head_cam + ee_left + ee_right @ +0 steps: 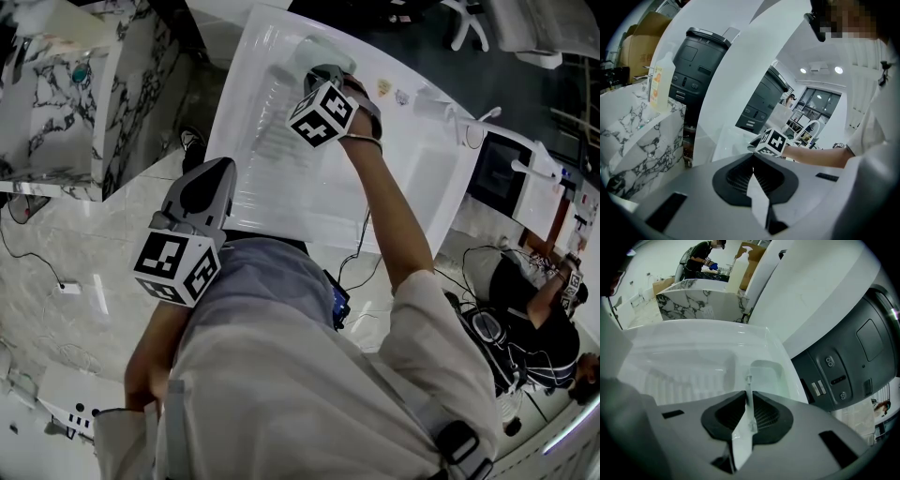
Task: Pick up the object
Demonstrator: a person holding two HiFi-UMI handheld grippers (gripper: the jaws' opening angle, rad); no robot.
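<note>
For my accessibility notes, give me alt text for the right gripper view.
The right claw, jaws together, points over a white moulded sink with a ribbed drainer. A dark grey machine stands at right, a marbled counter behind.

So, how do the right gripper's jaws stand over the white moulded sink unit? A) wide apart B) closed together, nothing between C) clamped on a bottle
B: in the right gripper view the right gripper shows its jaws meeting along a thin seam, with only the white moulded sink unit beyond.
</note>
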